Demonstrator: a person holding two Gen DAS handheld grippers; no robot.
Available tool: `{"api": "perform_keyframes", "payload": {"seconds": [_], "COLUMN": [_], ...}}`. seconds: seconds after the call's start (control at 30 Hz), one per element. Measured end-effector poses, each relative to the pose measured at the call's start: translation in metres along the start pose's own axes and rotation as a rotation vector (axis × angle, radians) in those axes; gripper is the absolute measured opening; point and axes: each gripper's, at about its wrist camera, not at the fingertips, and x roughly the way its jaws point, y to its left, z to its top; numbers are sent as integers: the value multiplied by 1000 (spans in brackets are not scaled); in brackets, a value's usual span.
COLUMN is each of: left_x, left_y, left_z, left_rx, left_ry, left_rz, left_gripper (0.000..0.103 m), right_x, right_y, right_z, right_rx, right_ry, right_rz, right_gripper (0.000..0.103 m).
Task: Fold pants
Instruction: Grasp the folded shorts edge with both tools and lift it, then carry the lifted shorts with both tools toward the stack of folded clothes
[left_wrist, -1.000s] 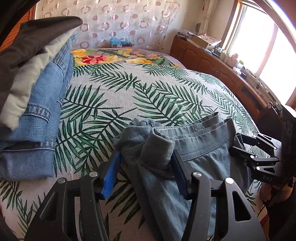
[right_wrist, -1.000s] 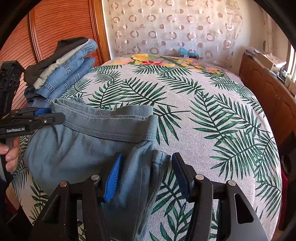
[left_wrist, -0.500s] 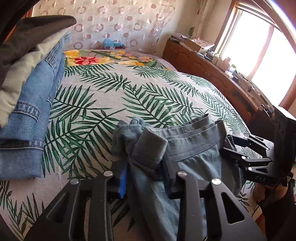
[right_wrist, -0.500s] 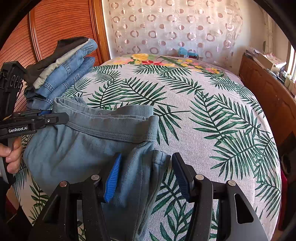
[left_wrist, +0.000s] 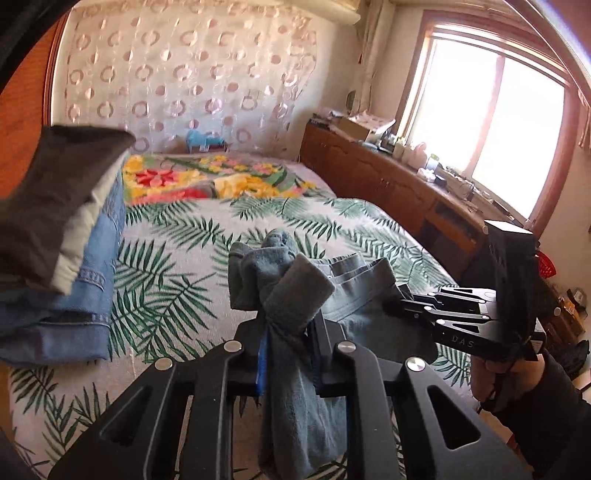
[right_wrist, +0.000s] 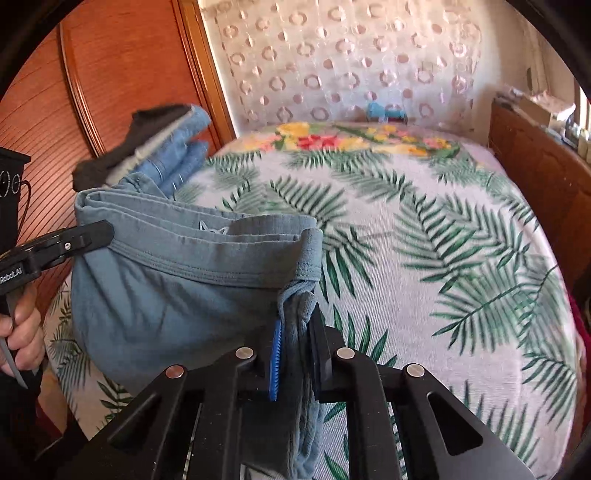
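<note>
Left gripper: nearest in the left wrist view; jaws closing, its fingers clamped on a bunched corner of the pants, with cloth spilling above and hanging below the pads.
Right gripper: nearest in the right wrist view; jaws closing, its fingers pinching the opposite waistband corner of the pants, a fold hanging down between them.
Pants: grey-blue; stretched between the two grippers, waistband uppermost, body sagging in a rounded pouch at the near edge of the bed.
Left hand: left of the pants in the right wrist view, wrapped round the handle of the left gripper.
Right hand: right of the pants in the left wrist view, partly hidden behind the right gripper.
Bed: under and beyond the pants; cover printed with green palm leaves, a floral band at its far end.
Stack: folded clothes left of the pants on the bed; blue denim at the bottom, a pale layer above, a dark layer on top.
Cabinet: wooden, along the bed's right side, beyond the pants; small items on top, too small to identify.
Curtain: behind the bed's far end, patterned with rings.
Window: bright, above the cabinet.
</note>
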Motion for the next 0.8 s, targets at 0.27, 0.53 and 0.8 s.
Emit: {"api": "perform_keyframes", "payload": {"seconds": [0.27,0.53,0.8], "left_x": [-41,-65,-80], "left_y": [-11,-19,-19], "left_z": [20,35,46], "left_rx": [29,60,92], "left_ry": [-118,-184,-232], "left_rz": [11,21,44], "left_gripper": [19,19,19], "right_x": [-60,-108,-136], "right_y": [14,24,33], "right_z": [6,9,14], "right_rx": [-62,-110,-158], "right_ry": [-149,-246,-308], "right_rz": [1,5,6], "right_gripper": [12,12,12]}}
